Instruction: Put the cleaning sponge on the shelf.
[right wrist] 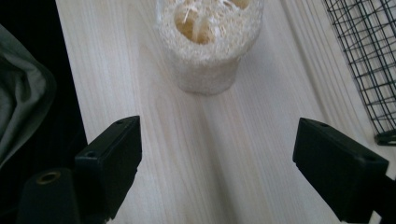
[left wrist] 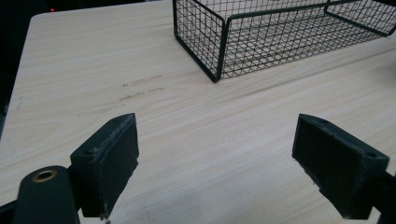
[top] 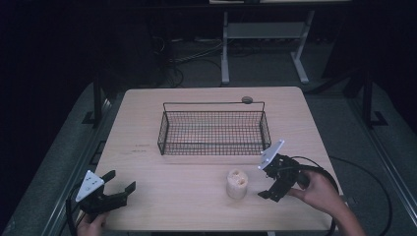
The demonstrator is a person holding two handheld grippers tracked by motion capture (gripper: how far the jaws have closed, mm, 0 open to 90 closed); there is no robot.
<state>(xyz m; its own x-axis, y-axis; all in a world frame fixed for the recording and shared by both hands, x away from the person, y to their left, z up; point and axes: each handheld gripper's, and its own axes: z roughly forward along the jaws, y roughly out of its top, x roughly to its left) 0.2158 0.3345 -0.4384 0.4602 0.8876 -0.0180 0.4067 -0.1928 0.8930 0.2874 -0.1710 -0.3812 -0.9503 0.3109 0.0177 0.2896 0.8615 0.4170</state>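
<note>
A pale wooden table (top: pixel 147 167) seen from above, dark floor around it. A black wire basket (top: pixel 214 132) sits in the middle of the frame, toward the table's far half. Below and slightly right of it, near the table's front edge, a cream-coloured loofah piece (top: pixel 237 184) stands upright with holes visible in its top. Just to its right, in the lower right of the frame, a hand holds the right gripper (top: pixel 269 183), jaws spread wide and pointing at the loofah piece, near it but not touching. In the right gripper view the loofah piece (right wrist: pixel 208 44) fills the upper centre, ahead of the parted jaws. In the lower left of the high view the left gripper (top: pixel 119 181) rests over the table, jaws also wide apart with nothing between them, well away from the loofah piece
</note>
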